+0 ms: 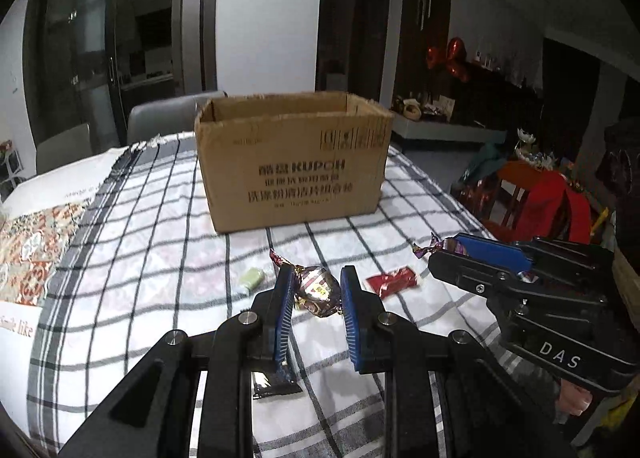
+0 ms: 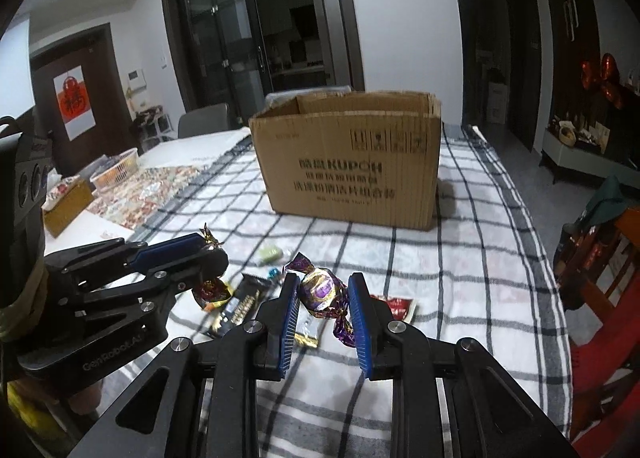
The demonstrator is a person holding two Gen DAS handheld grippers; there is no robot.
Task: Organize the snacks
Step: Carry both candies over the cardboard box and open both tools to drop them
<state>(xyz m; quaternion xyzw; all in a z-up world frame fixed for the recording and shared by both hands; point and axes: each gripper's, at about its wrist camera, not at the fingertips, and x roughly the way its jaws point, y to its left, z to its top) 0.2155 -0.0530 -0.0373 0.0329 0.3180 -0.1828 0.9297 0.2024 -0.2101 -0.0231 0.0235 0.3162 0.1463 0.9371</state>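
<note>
A: Start big — the open cardboard box [image 1: 294,162] stands toward the far end of the checked tablecloth [image 1: 140,258], flaps up, nothing visible inside from here.

B: And both grippers have cargo?

A: Yes. The left gripper [image 1: 316,292] has its jaws closed partway on a brown foil-wrapped candy [image 1: 318,290], pads pressing both sides. The right gripper [image 2: 324,296] is the same, narrowed onto a purple-and-gold wrapped candy [image 2: 322,292]. Both are held near the table's near edge, well short of the box.

B: What's left on the cloth?

A: A black bar wrapper [image 2: 240,308], a red sachet [image 1: 392,281] and a small green sweet [image 1: 253,278], all lying between the grippers and the box.

B: What's the risk?

A: I'd judge slippage — foil is slick and the candies are round, so one could squirt out before reaching the box. The grippers also sit close together and might bump on the way.
</note>
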